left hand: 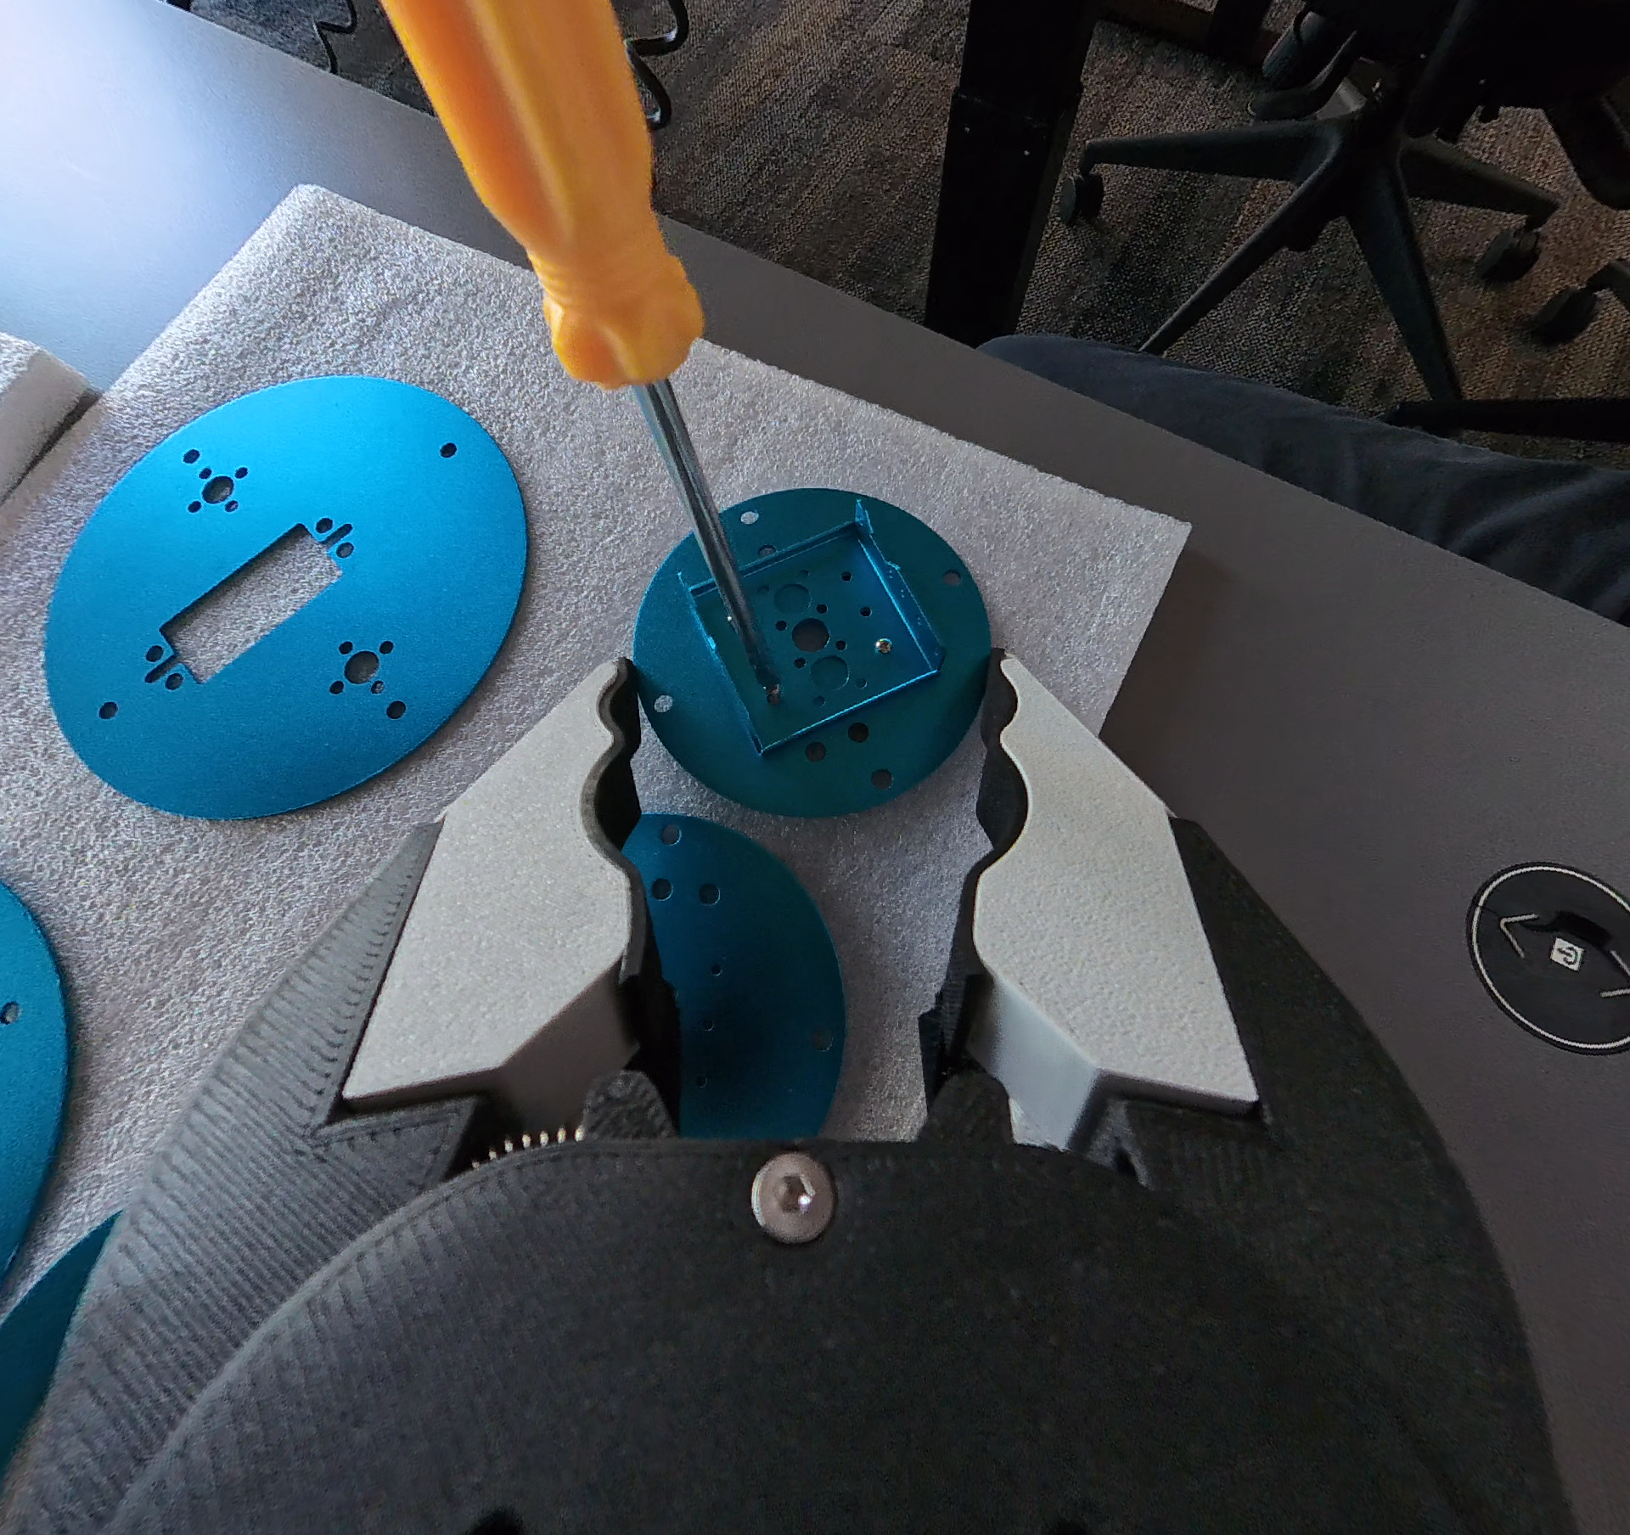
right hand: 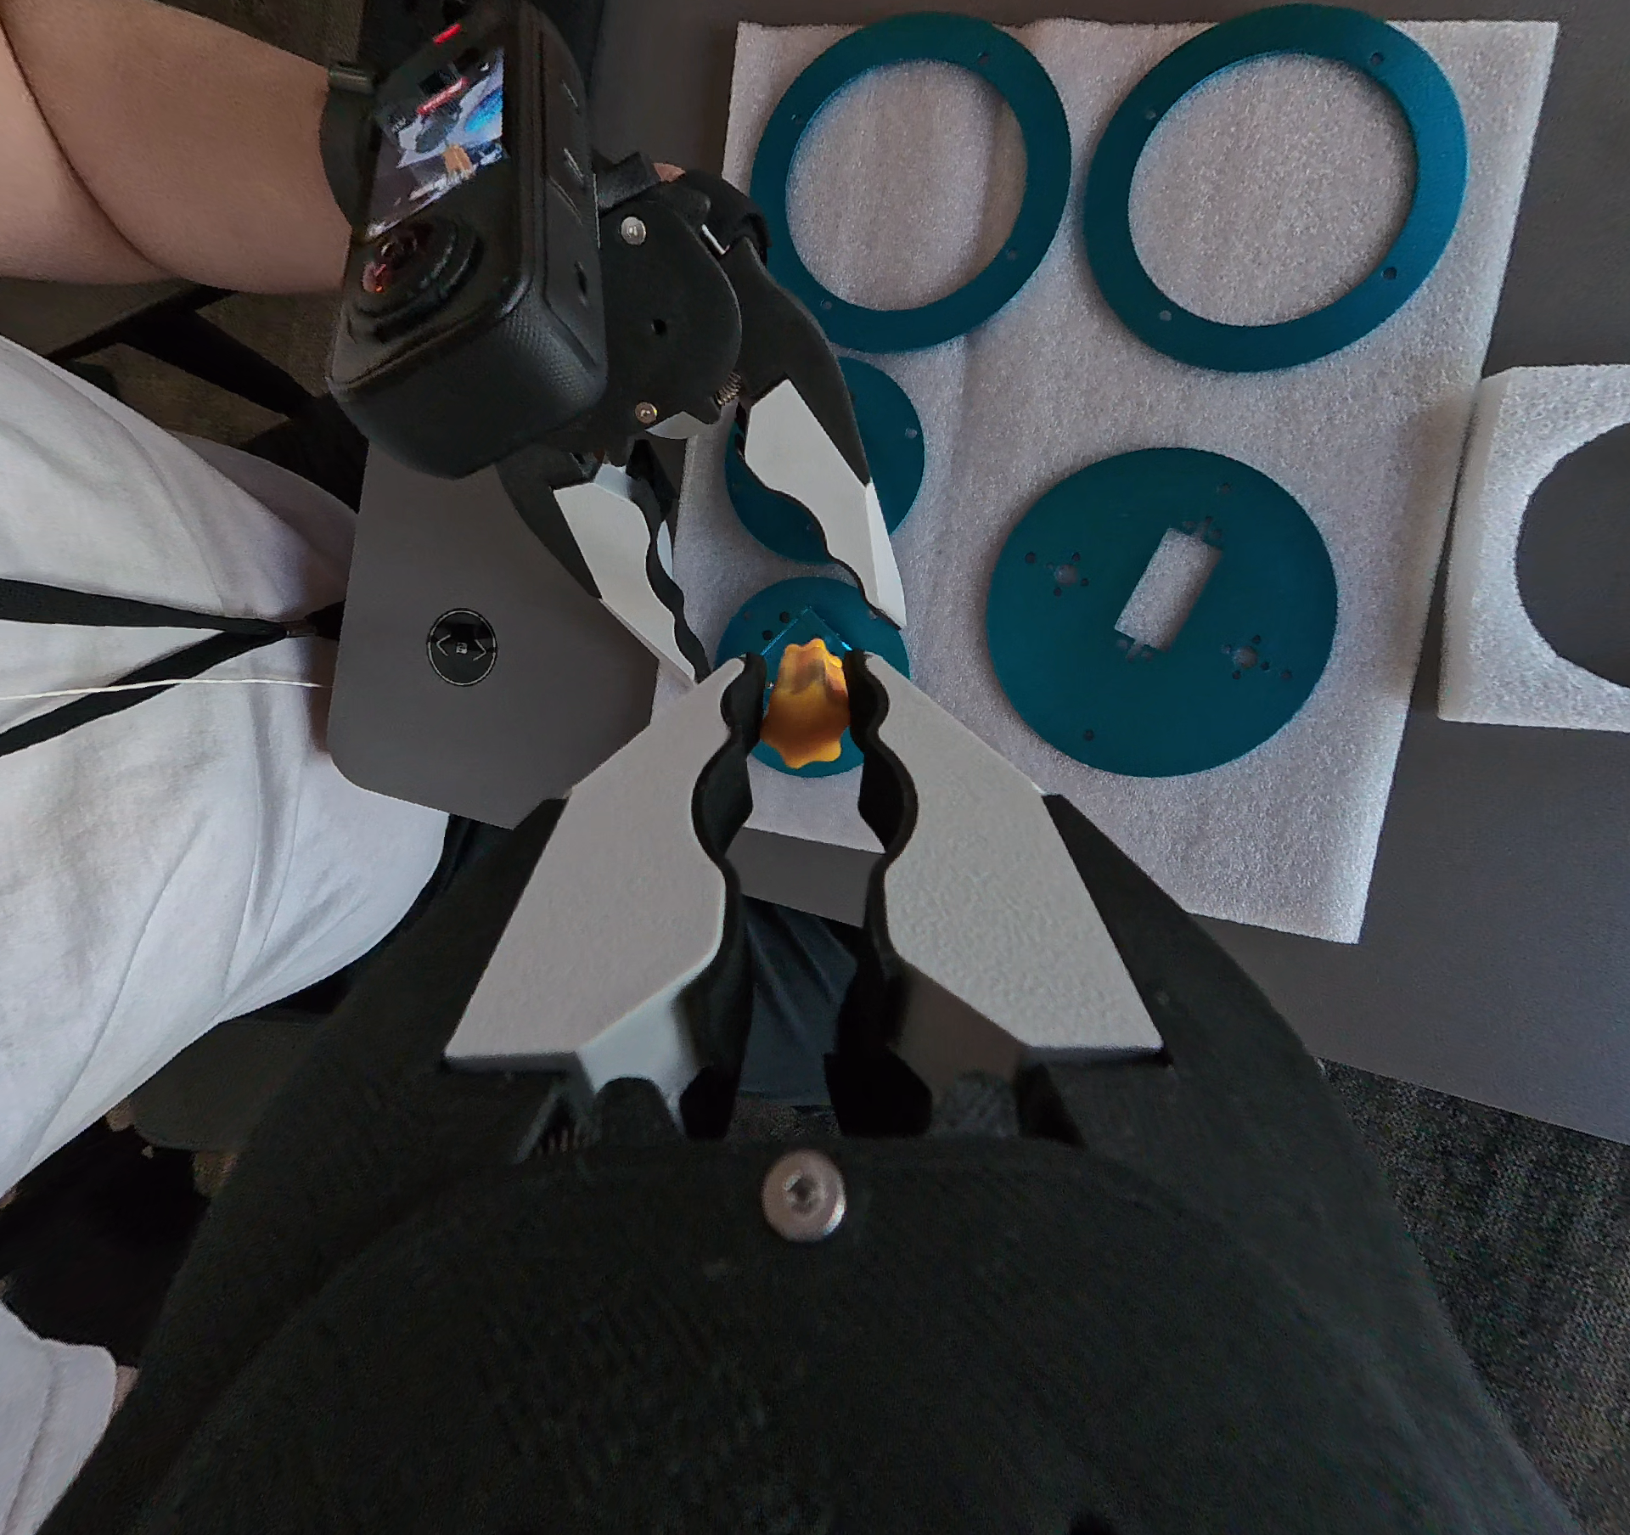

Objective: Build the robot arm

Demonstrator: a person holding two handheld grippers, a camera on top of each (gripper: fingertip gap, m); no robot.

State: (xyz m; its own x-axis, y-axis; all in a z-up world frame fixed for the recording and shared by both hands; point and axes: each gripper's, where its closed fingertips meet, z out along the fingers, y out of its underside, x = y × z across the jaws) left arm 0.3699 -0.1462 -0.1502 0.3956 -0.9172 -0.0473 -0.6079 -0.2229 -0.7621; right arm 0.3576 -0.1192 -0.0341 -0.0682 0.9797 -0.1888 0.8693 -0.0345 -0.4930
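Observation:
A small blue round plate point(left hand: 706, 752) with a square blue bracket point(left hand: 820, 637) on it lies on white foam point(left hand: 441, 302). My left gripper point(left hand: 811, 672) is open, its fingertips on either side of this plate near its front edge. My right gripper point(right hand: 804, 681) is shut on the orange handle of a screwdriver point(right hand: 804, 703). In the left wrist view the screwdriver point(left hand: 538, 134) stands tilted, its metal tip down inside the bracket at a hole. A small screw head point(left hand: 884, 646) shows in the bracket floor. The left gripper also shows in the right wrist view point(right hand: 794, 624).
A large blue disc with a rectangular slot point(left hand: 282, 602) lies left of the plate. Another small blue disc point(left hand: 750, 981) lies under my left gripper. Two blue rings point(right hand: 908, 178) point(right hand: 1279, 187) lie farther on the foam. A round black control point(left hand: 1561, 955) is set in the grey table. There is about 12 centimetres between the tips of the two grippers. Measured from the fingertips, the small blue disc point(left hand: 750, 981) is 7 centimetres or so from the left gripper and 12 centimetres from the right.

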